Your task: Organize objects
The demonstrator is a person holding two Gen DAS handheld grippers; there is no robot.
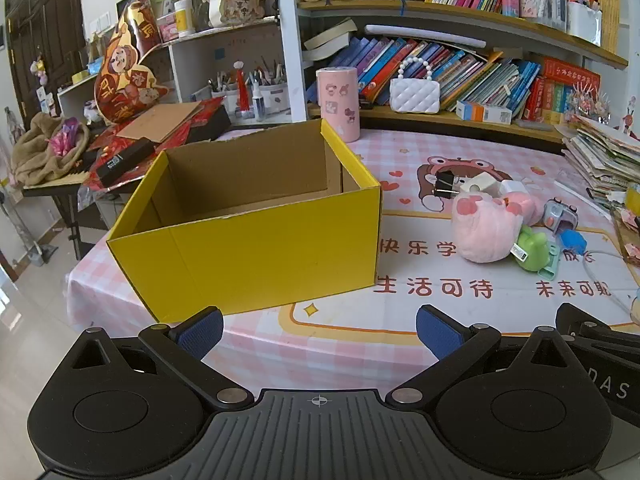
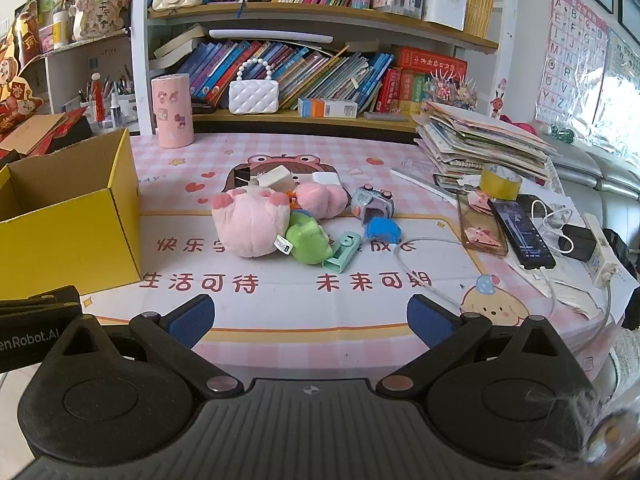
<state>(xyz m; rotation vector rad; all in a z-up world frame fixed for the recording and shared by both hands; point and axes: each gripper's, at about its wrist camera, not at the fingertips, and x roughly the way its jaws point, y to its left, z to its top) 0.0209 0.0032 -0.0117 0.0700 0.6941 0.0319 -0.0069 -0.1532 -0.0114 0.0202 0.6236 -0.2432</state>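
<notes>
Left gripper (image 1: 319,330): held low over the table's near edge, fingers spread wide, nothing between them.
Right gripper (image 2: 311,320): likewise spread to its widest and empty, aimed at the pile.
Yellow box (image 1: 256,248): open-topped, nothing seen inside, set on the pink tablecloth (image 2: 280,312) to the left of the pile.
Pile: pink plush paw (image 2: 250,222), green toy (image 2: 306,242), mint stapler-like item (image 2: 342,256) and blue piece (image 2: 384,230), touching one another.
Step judged: nothing packed yet; a first pick is called for.
Advice: the plush paw is best taken first, squeezed across its soft body, so smaller pieces are not dragged along.
</notes>
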